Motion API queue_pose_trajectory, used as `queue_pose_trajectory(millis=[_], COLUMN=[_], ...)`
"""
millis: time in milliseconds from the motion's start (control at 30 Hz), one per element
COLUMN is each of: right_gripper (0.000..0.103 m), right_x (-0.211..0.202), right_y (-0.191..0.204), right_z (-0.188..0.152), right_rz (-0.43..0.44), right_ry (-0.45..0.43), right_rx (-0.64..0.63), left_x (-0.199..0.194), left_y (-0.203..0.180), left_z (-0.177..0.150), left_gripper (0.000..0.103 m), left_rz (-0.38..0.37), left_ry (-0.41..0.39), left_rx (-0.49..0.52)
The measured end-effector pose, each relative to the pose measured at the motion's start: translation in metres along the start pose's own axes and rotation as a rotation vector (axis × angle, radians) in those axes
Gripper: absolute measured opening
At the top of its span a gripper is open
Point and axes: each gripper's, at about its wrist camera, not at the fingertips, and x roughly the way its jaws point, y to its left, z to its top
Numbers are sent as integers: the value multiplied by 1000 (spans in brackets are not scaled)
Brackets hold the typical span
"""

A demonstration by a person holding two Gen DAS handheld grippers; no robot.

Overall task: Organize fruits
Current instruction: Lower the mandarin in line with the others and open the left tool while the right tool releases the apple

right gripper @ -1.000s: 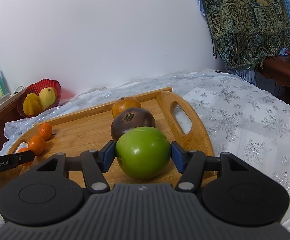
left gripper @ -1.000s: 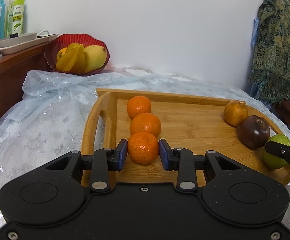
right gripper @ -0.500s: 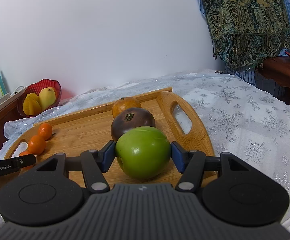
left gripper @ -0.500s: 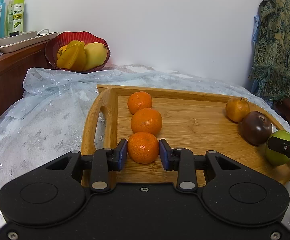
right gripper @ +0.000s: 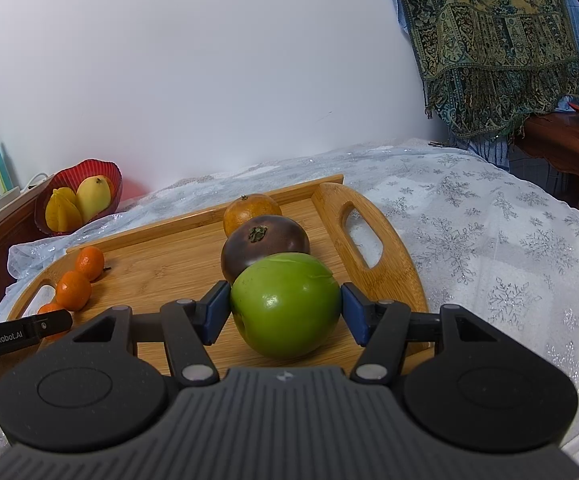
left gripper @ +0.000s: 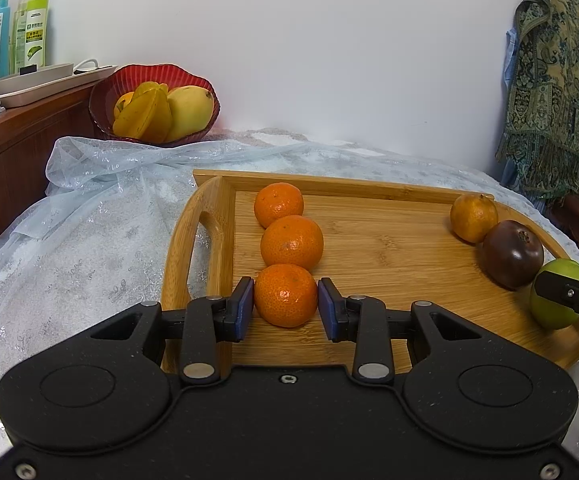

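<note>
**Both grippers at fruit on the tray**

While the left gripper [left gripper: 285,305] sits low over the near-left end of the wooden tray [left gripper: 389,236], its blue pads flank the nearest mandarin [left gripper: 285,295]. The left pad touches the peel, and the right pad stands at the peel's edge with barely a gap, so the jaws are narrow and closed on the fruit. That mandarin rests on the tray floor, first in a row of three running away from the camera beside the left handle: the middle mandarin [left gripper: 292,242] touches it, and the far mandarin [left gripper: 278,205] comes next.

At the tray's opposite end, the right gripper [right gripper: 285,312] is set around the green fruit [right gripper: 285,304]. Both pads [right gripper: 217,310] meet its sides at the widest part, jaws at a middling spread, and the fruit sits on the wood near the right handle [right gripper: 363,236]. Just behind it and touching lies a dark purple fruit [right gripper: 263,240], stem scar up, and behind that a brownish-orange fruit [right gripper: 251,212] near the back rim.

From the left wrist view, one finger of the right gripper crosses in front of the green fruit. From the right wrist view, a black finger of the left gripper covers part of the nearest mandarin.

A pale snowflake cloth [right gripper: 489,240] covers the table under the tray. Off to the far left stands a red bowl [left gripper: 153,80] holding yellow fruit, with spray bottles [left gripper: 9,28] on a wooden ledge beyond. A patterned shawl [right gripper: 485,40] hangs at the right.
</note>
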Motion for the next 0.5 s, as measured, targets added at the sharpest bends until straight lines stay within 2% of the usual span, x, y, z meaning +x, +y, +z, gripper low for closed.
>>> queue_pose_trajectory(millis=[500], right_gripper=[65], right_x=[-1], right_y=[-1], right_z=[0], right_rz=[1], right_ry=[1], right_rx=[9], left_x=[2], left_y=[-2], left_z=[-1], left_gripper=[32], left_rz=[3], left_ry=[10], left_rx=[13])
